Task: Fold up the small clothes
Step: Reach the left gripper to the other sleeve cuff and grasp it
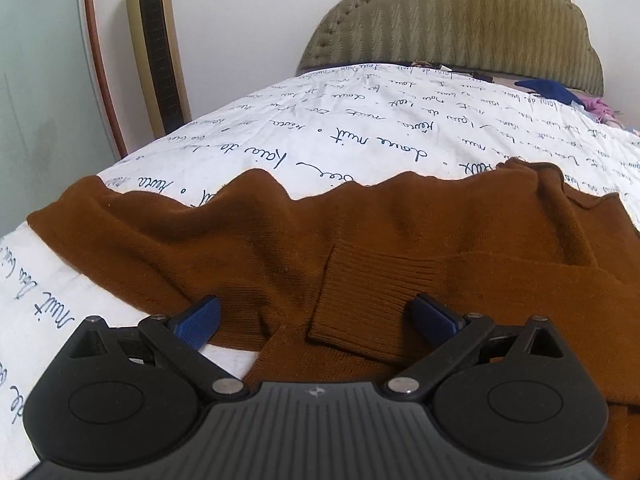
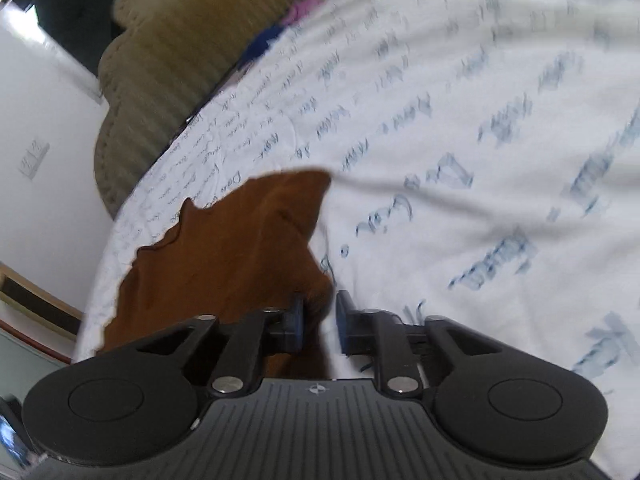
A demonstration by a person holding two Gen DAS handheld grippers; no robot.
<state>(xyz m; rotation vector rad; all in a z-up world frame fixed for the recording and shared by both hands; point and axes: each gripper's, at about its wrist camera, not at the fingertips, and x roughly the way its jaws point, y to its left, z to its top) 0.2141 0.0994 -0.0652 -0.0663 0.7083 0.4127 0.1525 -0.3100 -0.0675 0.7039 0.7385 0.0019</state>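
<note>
Right gripper [image 2: 320,316] jaws pinch blurred brown sweater [image 2: 240,248], its edge hidden.

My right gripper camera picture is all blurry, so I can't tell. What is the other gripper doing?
Observer: The left gripper is open, jaws wide apart over a ribbed cuff.
Operator: A cuff? I only see a brown lump!
Observer: It's a brown sweater spread wide across the bed, with that sleeve lying over its body.
Operator: Is anything next to the bed?
Observer: A tall gold fan stands beside it, by the wall.
</note>
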